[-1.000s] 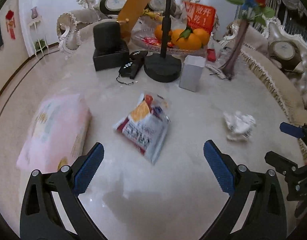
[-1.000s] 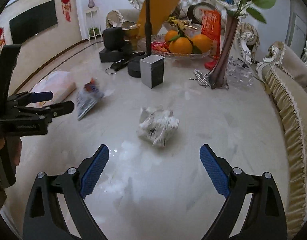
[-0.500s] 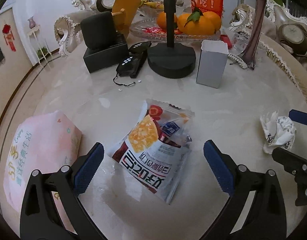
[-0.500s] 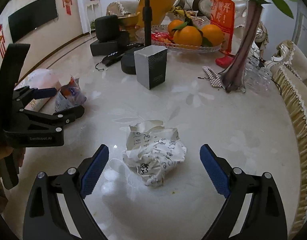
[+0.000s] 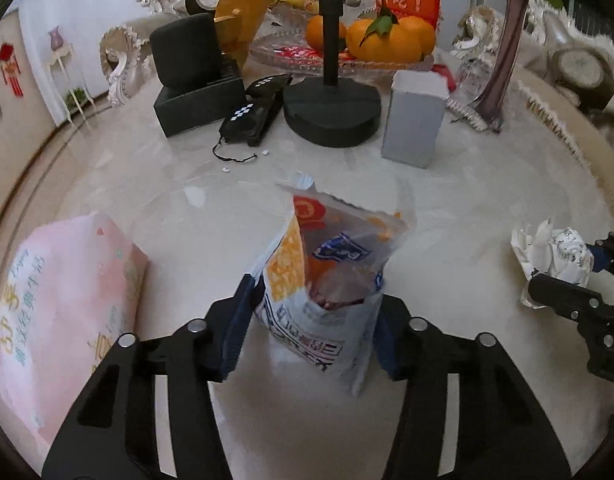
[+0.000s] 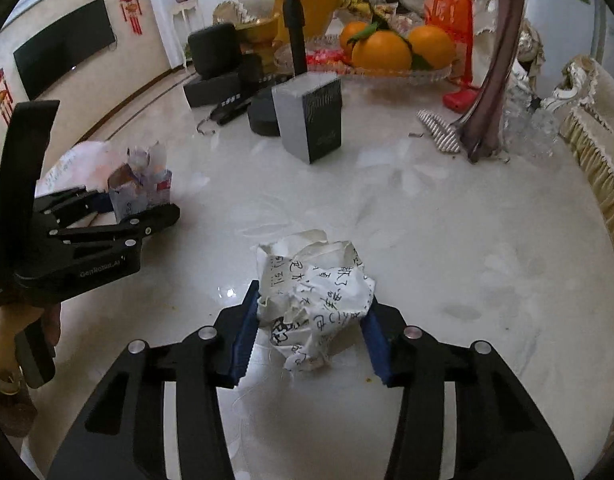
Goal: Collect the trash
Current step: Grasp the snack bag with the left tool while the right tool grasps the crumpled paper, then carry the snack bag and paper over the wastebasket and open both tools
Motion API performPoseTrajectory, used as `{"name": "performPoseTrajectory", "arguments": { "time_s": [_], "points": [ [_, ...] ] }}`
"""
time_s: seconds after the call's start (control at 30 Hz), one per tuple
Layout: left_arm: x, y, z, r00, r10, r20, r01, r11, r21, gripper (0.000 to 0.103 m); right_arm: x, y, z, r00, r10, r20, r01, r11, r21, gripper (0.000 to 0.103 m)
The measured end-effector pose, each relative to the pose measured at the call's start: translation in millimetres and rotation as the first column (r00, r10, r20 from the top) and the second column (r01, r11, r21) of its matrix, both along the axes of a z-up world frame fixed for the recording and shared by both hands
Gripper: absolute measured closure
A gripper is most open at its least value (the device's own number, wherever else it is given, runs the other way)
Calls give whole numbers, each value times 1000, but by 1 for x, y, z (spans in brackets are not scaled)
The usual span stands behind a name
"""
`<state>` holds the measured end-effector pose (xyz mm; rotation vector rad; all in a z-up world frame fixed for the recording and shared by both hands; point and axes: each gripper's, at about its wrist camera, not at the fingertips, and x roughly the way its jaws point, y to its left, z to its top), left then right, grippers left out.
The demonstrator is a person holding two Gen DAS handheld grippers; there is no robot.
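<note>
While both pairs of tongs are closing, the left tongs squeeze a crinkled white-and-orange plastic snack bag on the glossy cream marble worktop, and the right tongs pinch a crumpled white handwritten paper ball.

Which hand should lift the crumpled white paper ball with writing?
Right. The right gripper is closing its blue pads around the crumpled white paper ball; the left gripper is busy closing on the printed snack bag.
</note>
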<state>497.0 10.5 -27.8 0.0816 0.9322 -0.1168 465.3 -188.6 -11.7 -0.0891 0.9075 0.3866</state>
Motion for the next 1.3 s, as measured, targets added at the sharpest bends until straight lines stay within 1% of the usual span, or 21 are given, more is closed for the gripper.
{"name": "performPoseTrajectory", "arguments": {
  "time_s": [0.17,0.3,0.43,0.53,0.57,0.63,0.7,0.73,0.77,0.83,0.87,0.93,1.0,1.03,1.07,1.13,1.17,1.2,1.23,1.27,1.3],
  "points": [
    [-23,-2,24,999,-11,48,12,1000,-8,52,-25,1,22,999,22,42,-22,1000,-11,58],
    [-62,-6,50,996,-40,79,42,999,-20,52,-61,3,33,996,54,64,-53,999,-11,58],
    [-128,-9,74,989,-78,124,82,996,-30,52,-120,5,44,989,109,103,-106,994,-35,58],
    [-174,-6,85,985,-85,149,92,995,-40,52,-170,4,53,983,137,122,-134,991,-30,58],
    [-196,-5,88,984,-88,155,96,994,-43,52,-185,3,56,981,145,131,-143,989,-29,58],
    [-233,-3,91,982,-96,163,104,994,-44,52,-226,3,62,975,170,147,-167,985,-28,58],
    [-284,0,91,980,-112,163,124,990,-65,52,-273,3,68,965,206,165,-207,978,-16,58],
    [-301,1,90,979,-117,165,130,989,-71,52,-297,2,70,959,224,174,-227,974,-6,58],
    [-329,2,89,978,-131,163,146,986,-82,52,-316,1,71,955,239,174,-243,970,4,58],
    [-376,4,84,975,-150,166,167,981,-97,52,-370,-2,68,944,287,162,-294,955,20,58],
    [-403,5,80,974,-158,162,175,979,-101,52,-384,-3,66,944,294,153,-301,953,28,58],
    [-444,6,67,976,-166,143,182,977,-107,52,-425,-7,48,946,311,94,-318,946,72,58],
    [-478,7,43,985,-152,79,161,978,-132,52,-447,-6,25,949,313,27,-314,946,78,58],
    [-487,8,30,989,-144,38,148,978,-148,52,-453,-6,11,950,311,-14,-309,948,77,58],
    [-495,8,10,991,-135,-21,129,977,-171,52,-457,-4,-7,950,305,-71,-299,951,85,58],
    [-497,2,-22,985,-135,-106,114,977,-183,52,-453,1,-43,946,279,-163,-271,960,71,58],
    [-494,-4,-45,978,-132,-162,103,979,-174,52,-450,5,-61,941,269,-206,-265,963,49,58],
    [-490,-9,-61,970,-138,-200,105,981,-166,52,-444,10,-81,936,256,-243,-261,965,13,58],
    [-485,-14,-78,959,-144,-244,109,982,-153,51,-438,14,-96,928,249,-277,-261,965,-9,58],
    [-477,-20,-101,942,-147,-302,111,985,-134,51,-431,17,-110,920,242,-308,-261,965,-21,58],
    [-474,-23,-116,933,-141,-330,104,986,-129,51,-422,19,-125,917,219,-332,-244,969,-36,58]
  ]
}}
